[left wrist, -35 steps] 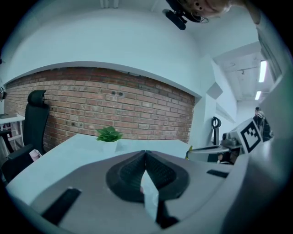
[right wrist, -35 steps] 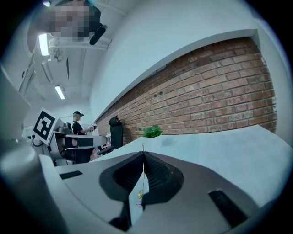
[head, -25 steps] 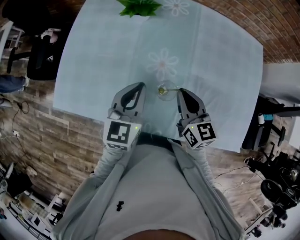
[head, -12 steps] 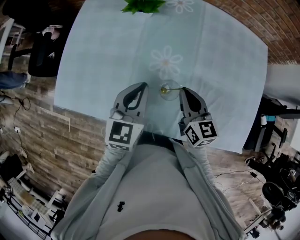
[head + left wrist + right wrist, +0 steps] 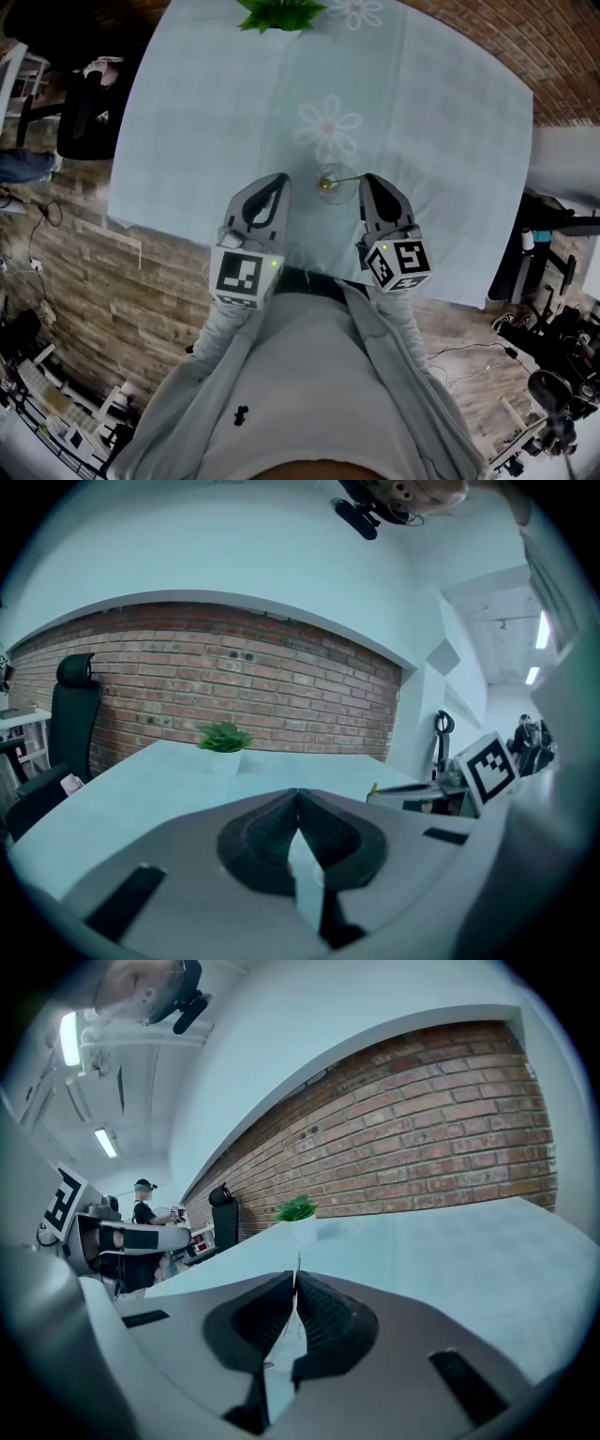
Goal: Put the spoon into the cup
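A small clear cup (image 5: 327,182) stands on the pale blue tablecloth (image 5: 206,112) between my two grippers. The spoon (image 5: 347,177) rests in it, its thin handle leaning out to the right. My right gripper (image 5: 367,180) sits just right of the cup, jaws shut; the handle's end comes close to its fingertips, and I cannot see any contact. In the right gripper view the gripper's tips (image 5: 295,1279) meet with nothing between them. Left of the cup, my left gripper (image 5: 278,180) is shut and empty, as the left gripper view (image 5: 298,794) confirms.
A potted green plant (image 5: 279,13) stands at the table's far edge. A black office chair (image 5: 84,103) is off the table's left side. A brick wall (image 5: 234,677) runs behind the table. The table's near edge lies just under my hands.
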`<state>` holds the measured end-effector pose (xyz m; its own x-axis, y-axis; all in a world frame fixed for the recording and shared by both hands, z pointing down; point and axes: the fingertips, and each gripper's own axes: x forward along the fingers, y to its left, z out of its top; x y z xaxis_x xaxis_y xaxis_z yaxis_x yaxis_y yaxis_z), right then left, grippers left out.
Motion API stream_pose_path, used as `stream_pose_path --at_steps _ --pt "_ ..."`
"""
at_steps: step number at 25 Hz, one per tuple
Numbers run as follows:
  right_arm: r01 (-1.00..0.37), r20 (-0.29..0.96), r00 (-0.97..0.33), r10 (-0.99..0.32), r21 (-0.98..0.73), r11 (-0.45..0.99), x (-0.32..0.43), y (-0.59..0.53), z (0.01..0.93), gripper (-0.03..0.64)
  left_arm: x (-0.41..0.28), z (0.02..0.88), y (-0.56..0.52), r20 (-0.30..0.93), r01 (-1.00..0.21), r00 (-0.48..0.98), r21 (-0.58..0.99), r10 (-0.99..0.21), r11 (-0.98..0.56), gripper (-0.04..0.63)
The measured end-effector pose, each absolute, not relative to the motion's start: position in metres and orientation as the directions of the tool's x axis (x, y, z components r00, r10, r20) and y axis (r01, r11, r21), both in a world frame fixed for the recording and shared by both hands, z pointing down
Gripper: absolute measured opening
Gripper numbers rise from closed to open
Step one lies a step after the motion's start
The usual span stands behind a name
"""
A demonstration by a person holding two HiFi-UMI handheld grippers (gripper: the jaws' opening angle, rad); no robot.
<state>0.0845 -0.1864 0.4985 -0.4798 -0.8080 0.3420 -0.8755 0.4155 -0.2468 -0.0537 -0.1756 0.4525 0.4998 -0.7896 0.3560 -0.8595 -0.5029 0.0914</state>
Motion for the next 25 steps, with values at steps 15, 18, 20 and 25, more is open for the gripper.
stream_pose_path --at_steps 15,18,20,25 --pt "-0.856 0.372 -0.516 -0.771 -0.258 0.449 0.082 -0.189 0.511 0.02 -0.054 0.446 -0.173 0.346 -0.866 0.488 0.077 -0.801 -0.494 0.02" --pt "-0.852 0.374 -0.522 -0.766 -0.261 0.453 0.08 -0.191 0.512 0.02 -0.053 0.445 -0.172 0.345 -0.866 0.487 0.075 -0.802 -0.494 0.02" --pt "-0.851 0.375 -0.525 -0.764 -0.265 0.454 0.08 -0.191 0.513 0.021 -0.052 0.445 -0.172 0.345 -0.865 0.489 0.075 -0.802 -0.495 0.02" --pt "-0.851 0.382 -0.523 -0.761 -0.269 0.45 0.08 -0.191 0.514 0.025 -0.051 0.441 -0.172 0.338 -0.866 0.487 0.072 -0.805 -0.494 0.02"
